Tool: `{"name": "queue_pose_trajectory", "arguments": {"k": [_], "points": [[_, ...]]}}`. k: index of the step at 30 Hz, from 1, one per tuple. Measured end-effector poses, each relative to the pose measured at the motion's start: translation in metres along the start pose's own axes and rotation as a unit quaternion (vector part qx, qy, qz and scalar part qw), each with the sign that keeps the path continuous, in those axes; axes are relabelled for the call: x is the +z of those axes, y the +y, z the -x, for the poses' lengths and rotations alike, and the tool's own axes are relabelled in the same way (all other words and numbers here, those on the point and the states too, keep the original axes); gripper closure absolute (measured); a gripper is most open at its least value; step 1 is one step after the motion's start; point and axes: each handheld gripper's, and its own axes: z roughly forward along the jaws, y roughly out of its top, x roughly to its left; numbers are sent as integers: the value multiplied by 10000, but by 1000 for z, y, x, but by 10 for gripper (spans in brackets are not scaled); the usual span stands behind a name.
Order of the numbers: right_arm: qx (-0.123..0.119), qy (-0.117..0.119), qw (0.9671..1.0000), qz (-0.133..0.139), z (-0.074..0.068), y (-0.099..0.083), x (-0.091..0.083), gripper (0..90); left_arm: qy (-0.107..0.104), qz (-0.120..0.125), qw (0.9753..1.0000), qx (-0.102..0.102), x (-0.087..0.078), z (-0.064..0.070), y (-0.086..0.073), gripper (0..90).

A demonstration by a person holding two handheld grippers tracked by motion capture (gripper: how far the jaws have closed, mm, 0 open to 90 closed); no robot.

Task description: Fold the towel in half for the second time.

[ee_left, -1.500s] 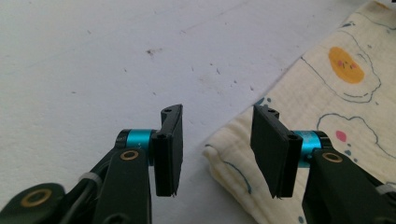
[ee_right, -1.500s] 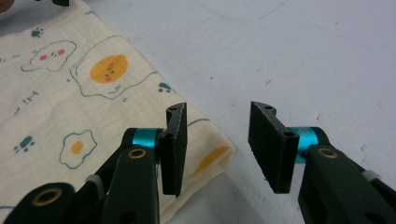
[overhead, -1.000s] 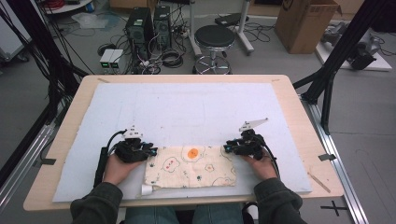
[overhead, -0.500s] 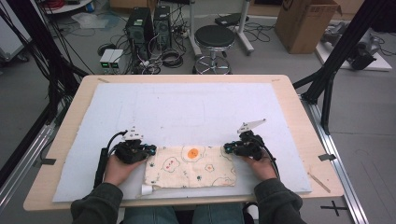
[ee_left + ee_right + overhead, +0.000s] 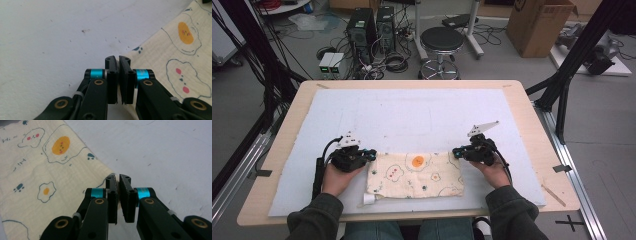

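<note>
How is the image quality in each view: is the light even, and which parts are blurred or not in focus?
High view: even, soft light, faint shadows, slightly soft overall; the cloth print stays readable. Left gripper view: the left gripper is sharp, the white mat bright, nearly washed out. Right gripper view: the right gripper and the cloth weave are sharp, no glare.

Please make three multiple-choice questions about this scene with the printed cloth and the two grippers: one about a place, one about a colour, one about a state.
1. Where does the cloth lie on the white mat?
A. near edge, between the grippers
B. far left corner
C. middle of the far edge

2. What colour is the largest egg yolk print?
A. blue
B. orange
C. green

3. How do the left gripper jaws stand?
A. wide open
B. nearly shut at the cloth's corner
C. holding a cup

Answers: 1 A, the high view shows it by the person; 2 B, orange in every view; 3 B, only a narrow gap remains.
</note>
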Motion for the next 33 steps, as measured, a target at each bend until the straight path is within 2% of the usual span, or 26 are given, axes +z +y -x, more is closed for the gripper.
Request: {"name": "queue_pose_trajectory", "arguments": {"k": [3, 5, 8, 11, 14, 16, 17, 19, 21, 23, 26, 29, 33], "points": [[-6, -88, 10000, 13, 4, 7, 0, 852, 106, 106, 9999, -13, 3, -3, 7, 853], [-1, -131, 9999, -2, 7, 12, -1, 853, 140, 47, 9999, -1, 6, -5, 12, 854], [161, -167, 9997, 5, 16, 21, -1, 853, 239, 155, 9996, 49, 9, -8, 20, 854], [278, -193, 9994, 74, 25, 30, 0, 853, 334, 106, 9993, 84, 12, -13, 29, 855], [424, -198, 9988, 114, 32, 39, 4, 854, 446, 193, 9988, -15, 16, -22, 37, 855], [489, -202, 9983, 250, 36, 44, 7, 853, 527, 218, 9983, -137, 19, -29, 38, 855], [597, -205, 9976, 277, 39, 44, 11, 853, 580, 135, 9982, -120, 22, -32, 38, 855], [843, -178, 9960, 230, 47, 41, 19, 854, 553, 113, 9981, -234, 26, -36, 37, 855], [987, -161, 9948, 182, 51, 39, 26, 854, 551, 68, 9983, -182, 29, -35, 36, 855], [1023, -186, 9945, 137, 52, 38, 28, 854, 542, 32, 9984, -131, 30, -35, 35, 855], [1028, -160, 9944, 201, 51, 38, 25, 853, 528, 123, 9984, -146, 27, -34, 36, 855], [897, -129, 9954, 311, 48, 39, 20, 854, 500, 232, 9985, -56, 21, -32, 36, 855], [764, -119, 9962, 396, 43, 41, 13, 853, 474, 234, 9985, 129, 14, -27, 34, 855]]}}
